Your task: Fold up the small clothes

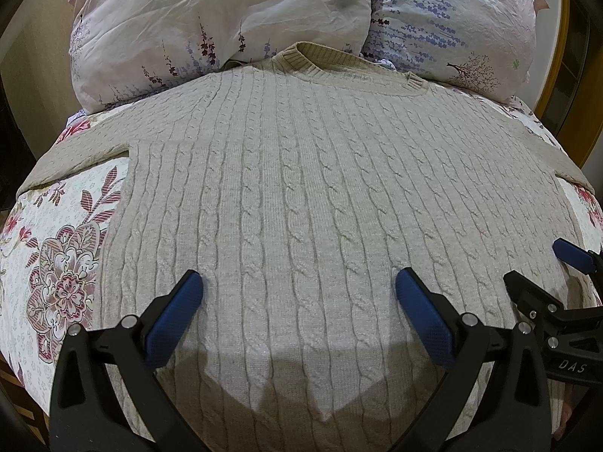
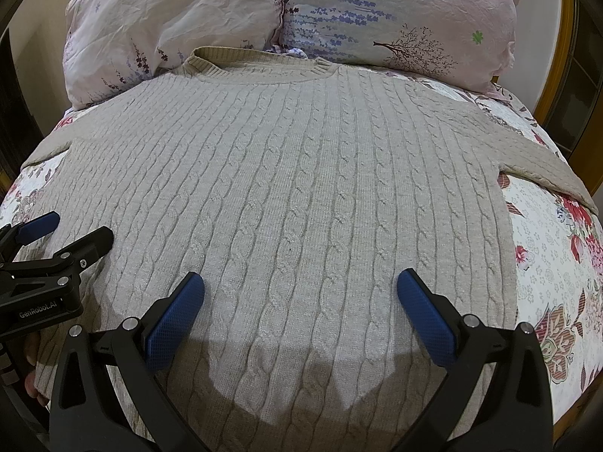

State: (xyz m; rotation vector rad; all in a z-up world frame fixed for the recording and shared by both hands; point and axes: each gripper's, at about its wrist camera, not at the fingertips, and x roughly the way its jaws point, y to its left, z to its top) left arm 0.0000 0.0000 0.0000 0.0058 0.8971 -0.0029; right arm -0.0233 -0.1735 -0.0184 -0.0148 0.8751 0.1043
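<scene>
A beige cable-knit sweater lies spread flat on the bed, over a floral bedspread, its collar against two flowered pillows at the head. Both sleeves run out sideways. The left tool and right tool hover side by side over the hem end, each spread wide, holding nothing.

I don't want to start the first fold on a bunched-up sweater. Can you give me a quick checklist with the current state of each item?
1. Sweater body lies flat, cables running straight: ok.
2. Both sleeves spread out to the sides: ok.
3. Collar clear of the pillows: not ok, it touches them.
4. Left tool open and empty: ok.
5. Right tool open and empty: ok.
6. Hem edge flat: cannot tell, it is hidden below the tools.
</scene>
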